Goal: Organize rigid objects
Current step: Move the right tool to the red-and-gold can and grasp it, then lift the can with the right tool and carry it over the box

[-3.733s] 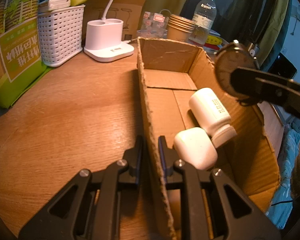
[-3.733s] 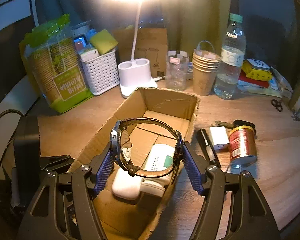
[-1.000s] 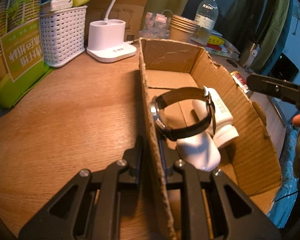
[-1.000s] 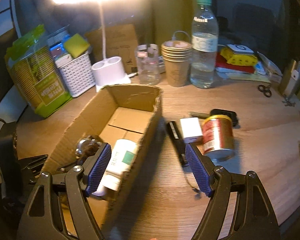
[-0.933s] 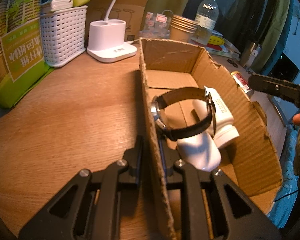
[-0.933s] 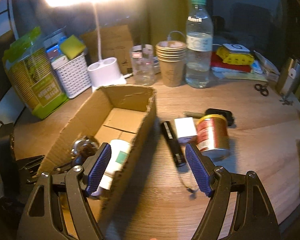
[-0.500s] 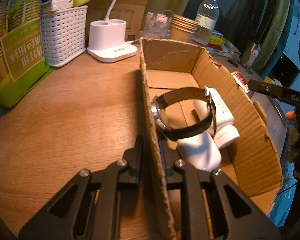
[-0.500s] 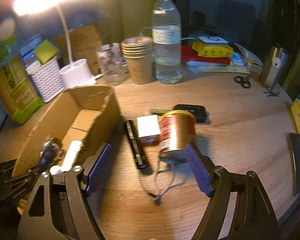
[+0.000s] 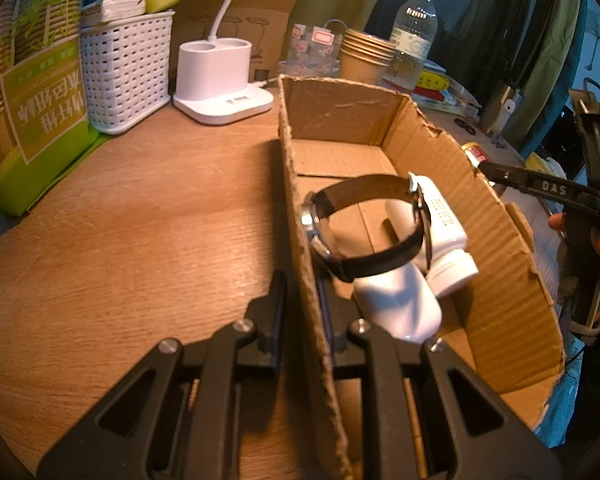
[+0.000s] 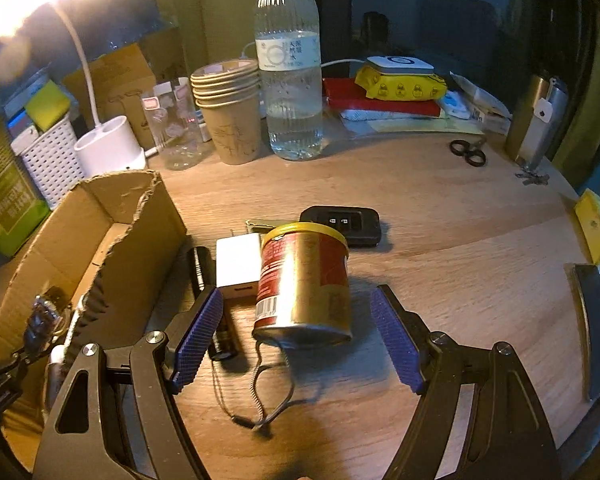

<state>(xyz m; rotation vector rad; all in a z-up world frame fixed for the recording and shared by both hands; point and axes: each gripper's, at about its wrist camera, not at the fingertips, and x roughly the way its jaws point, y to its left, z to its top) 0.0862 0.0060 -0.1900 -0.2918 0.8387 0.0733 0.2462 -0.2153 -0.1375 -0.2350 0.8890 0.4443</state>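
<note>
My left gripper (image 9: 302, 300) is shut on the near wall of the cardboard box (image 9: 304, 208). In the box lie a black-strap watch (image 9: 364, 224), a white bottle (image 9: 440, 224) and a white case (image 9: 396, 304). My right gripper (image 10: 296, 332) is open, its blue pads either side of a red and gold can (image 10: 304, 280) lying on the table, not touching it. Next to the can lie a white charger (image 10: 236, 264), a black flashlight (image 10: 208, 292) with a cord, and a black car key (image 10: 344, 220). The box also shows in the right wrist view (image 10: 88, 240).
Paper cups (image 10: 228, 112), a water bottle (image 10: 288, 80), a white lamp base (image 10: 108, 148), a white basket (image 10: 52, 156) and a green package (image 9: 28, 112) line the back. Scissors (image 10: 468, 152) and keys (image 10: 532, 178) lie at far right.
My right gripper let go of the watch into the box, then swung right and came down around the can. My left gripper has kept its hold on the box wall.
</note>
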